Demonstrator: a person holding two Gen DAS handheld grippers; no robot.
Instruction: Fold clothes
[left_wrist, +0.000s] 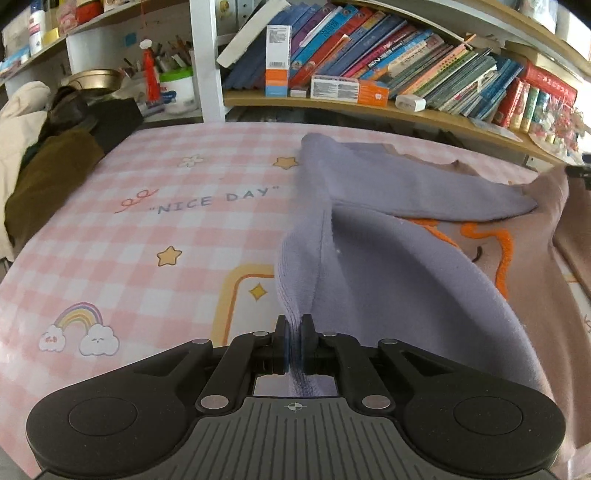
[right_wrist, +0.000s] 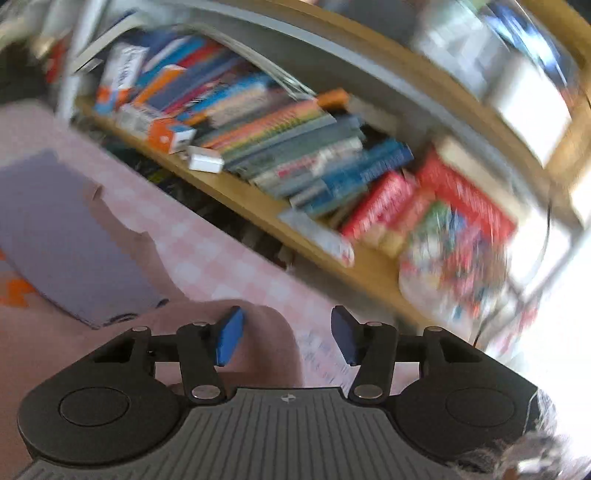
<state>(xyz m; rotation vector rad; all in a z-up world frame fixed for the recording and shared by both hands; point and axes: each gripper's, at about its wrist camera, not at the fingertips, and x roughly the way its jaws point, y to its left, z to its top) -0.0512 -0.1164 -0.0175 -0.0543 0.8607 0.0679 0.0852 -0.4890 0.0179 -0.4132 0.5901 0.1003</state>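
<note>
left gripper (left_wrist: 294, 345) clamped sleeve (left_wrist: 314, 258) between fingers | right gripper (right_wrist: 287, 338) wide, empty | risk: cuff slips, fold collapses

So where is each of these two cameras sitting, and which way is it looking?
Left wrist: sits behind the left gripper, looking down across the pink checked table to the bookshelf; its jaws pinch the lilac garment.
Right wrist: sits behind the right gripper, tilted and blurred; jaws apart, nothing between them.
Shared: the lilac garment, table and bookshelf.
</note>
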